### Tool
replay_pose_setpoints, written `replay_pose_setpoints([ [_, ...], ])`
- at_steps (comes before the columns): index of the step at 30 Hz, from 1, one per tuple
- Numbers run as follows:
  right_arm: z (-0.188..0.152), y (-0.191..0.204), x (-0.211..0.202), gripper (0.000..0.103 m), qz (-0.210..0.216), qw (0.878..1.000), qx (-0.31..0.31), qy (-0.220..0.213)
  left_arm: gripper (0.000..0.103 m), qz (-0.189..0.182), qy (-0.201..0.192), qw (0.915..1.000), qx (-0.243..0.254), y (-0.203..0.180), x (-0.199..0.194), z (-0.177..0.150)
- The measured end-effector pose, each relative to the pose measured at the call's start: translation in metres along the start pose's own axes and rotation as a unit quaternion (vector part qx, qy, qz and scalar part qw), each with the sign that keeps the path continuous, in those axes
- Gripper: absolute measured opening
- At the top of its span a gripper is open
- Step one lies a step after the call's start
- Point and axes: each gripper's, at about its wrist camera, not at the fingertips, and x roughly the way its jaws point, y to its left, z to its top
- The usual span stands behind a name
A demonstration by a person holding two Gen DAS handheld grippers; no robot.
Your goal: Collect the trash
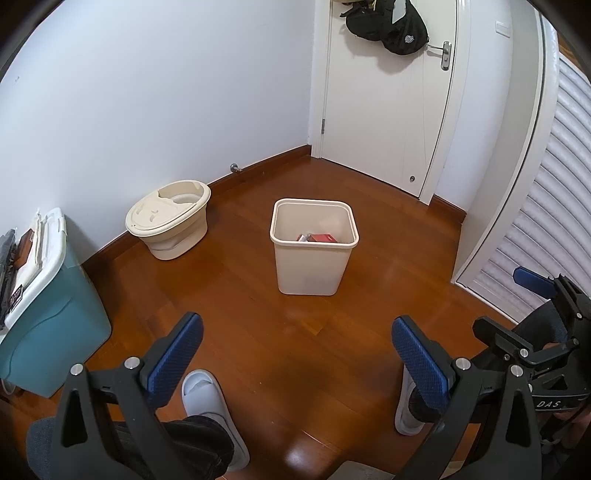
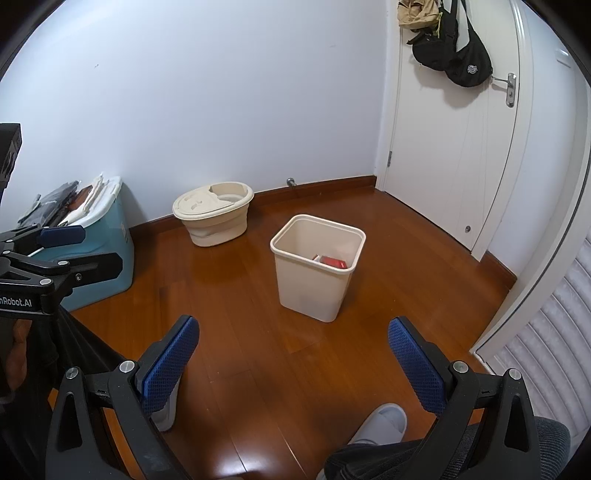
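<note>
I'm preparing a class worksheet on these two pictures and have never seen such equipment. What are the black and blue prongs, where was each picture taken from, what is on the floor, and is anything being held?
There is no robot here: a seated person holds a two-finger claw in each hand. Each claw carries a wide-angle camera looking forward along its blue-padded fingers, so the room looks curved. One picture comes from the left claw, the other from the right claw. Both are open and hold nothing.

On the wooden floor stands a cream trash bin with a red box and other items inside. By the wall sit a lidded beige tub and a teal storage box. Black bags hang on the white door. The person's slippers show at the bottom.
</note>
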Motion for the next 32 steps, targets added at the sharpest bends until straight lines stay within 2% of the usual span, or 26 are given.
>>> replay_pose_setpoints([
  [11, 0.000, 0.001, -0.001, 0.103, -0.001, 1.000, 0.001, 0.001, 0.103, -0.001, 0.003, 1.0000, 0.008, -0.005, 0.001, 0.001],
  [17, -0.001, 0.000, -0.001, 0.103, 0.001, 1.000, -0.001, 0.001, 0.103, -0.002, 0.015, 0.9999, -0.006, -0.002, 0.005, 0.003],
  [21, -0.002, -0.001, 0.000, 0.103, 0.002, 1.000, -0.002, 0.002, 0.103, 0.085, -0.026, 0.9960, 0.008, -0.008, -0.006, 0.000],
  [24, -0.002, 0.000, 0.000, 0.103, 0.002, 1.000, -0.002, 0.002, 0.103, 0.046, -0.019, 0.9987, 0.010, -0.007, -0.007, 0.000],
  [32, -0.003, 0.000, 0.001, 0.103, 0.003, 1.000, -0.005, 0.002, 0.103, 0.035, -0.005, 0.9994, 0.005, -0.002, -0.002, 0.000],
])
